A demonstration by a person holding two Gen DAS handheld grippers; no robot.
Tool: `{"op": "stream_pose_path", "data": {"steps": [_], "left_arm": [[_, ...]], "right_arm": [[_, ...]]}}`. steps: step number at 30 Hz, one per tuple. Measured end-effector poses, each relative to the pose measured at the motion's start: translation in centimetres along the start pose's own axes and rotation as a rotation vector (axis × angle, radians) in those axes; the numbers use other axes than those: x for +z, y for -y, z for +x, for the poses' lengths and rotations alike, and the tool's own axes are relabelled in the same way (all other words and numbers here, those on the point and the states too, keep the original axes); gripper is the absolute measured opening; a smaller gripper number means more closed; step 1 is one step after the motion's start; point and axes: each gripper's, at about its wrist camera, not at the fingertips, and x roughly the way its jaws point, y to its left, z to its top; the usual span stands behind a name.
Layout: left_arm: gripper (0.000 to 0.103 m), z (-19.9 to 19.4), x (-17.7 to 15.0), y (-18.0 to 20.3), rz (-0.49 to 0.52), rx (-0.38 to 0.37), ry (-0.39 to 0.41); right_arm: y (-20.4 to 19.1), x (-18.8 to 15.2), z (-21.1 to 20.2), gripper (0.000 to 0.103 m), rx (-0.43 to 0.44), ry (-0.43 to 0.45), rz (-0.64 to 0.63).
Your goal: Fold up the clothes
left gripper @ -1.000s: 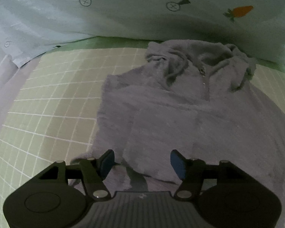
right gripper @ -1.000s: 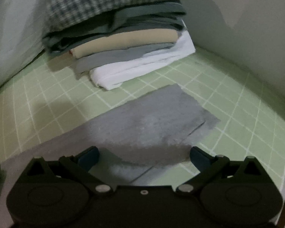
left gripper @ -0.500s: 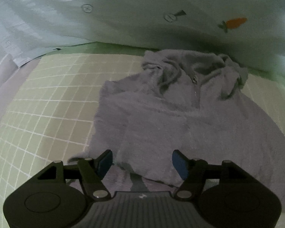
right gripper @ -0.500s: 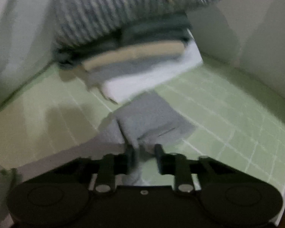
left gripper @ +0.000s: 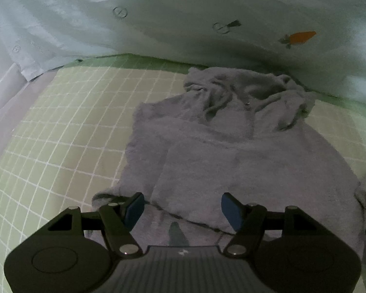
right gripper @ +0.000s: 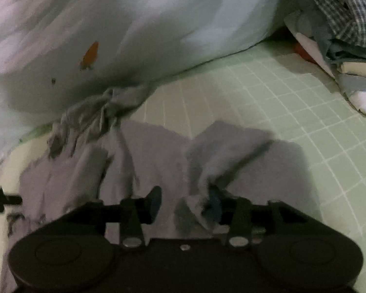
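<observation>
A grey fleece hoodie point(left gripper: 244, 151) lies spread on the green checked mat point(left gripper: 61, 127), hood at the far end against the bedding. Its left sleeve is folded across the body. My left gripper point(left gripper: 181, 210) is open and empty, hovering over the hoodie's near hem. In the right wrist view the hoodie point(right gripper: 148, 156) lies below, and its right sleeve point(right gripper: 222, 151) is lifted and bunched. My right gripper point(right gripper: 185, 204) has its jaws partly apart with the sleeve cloth hanging against the right finger; the view is blurred.
A pale quilt with carrot prints point(left gripper: 207, 12) borders the far side of the mat and shows in the right wrist view point(right gripper: 134, 29). A stack of folded clothes point(right gripper: 349, 56) with a checked shirt on top sits at the far right.
My right gripper shut on the sleeve end, then swung it left over the hoodie's body; its jaws now stand partly apart. My left gripper has drawn back slightly and stays open.
</observation>
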Motion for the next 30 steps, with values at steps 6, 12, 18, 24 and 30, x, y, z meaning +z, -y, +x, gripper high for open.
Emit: {"op": "stream_pose_path", "data": {"steps": [6,12,18,24,30], "left_arm": [[0.075,-0.7,1.2,3.7,0.068,-0.095,0.023],[0.078,-0.2,2.3,11.6,0.215,-0.219,0.01],[0.079,1.6,1.1,21.0,0.382,-0.402,-0.064],[0.072,3.9,-0.7,25.0,0.404,-0.512,-0.189],[0.004,3.8,-1.0,24.3,0.408,-0.574,-0.171]], "right_arm": [[3.7,0.7,-2.2,0.095,-0.193,0.029,0.059],[7.5,0.7,-3.6,0.097,-0.373,0.035,0.134],[11.2,-0.4,-4.2,0.097,-0.484,0.003,0.22],[11.1,-0.8,-3.4,0.097,-0.492,-0.031,0.2],[10.3,-0.7,-2.2,0.097,-0.479,-0.06,0.156]]}}
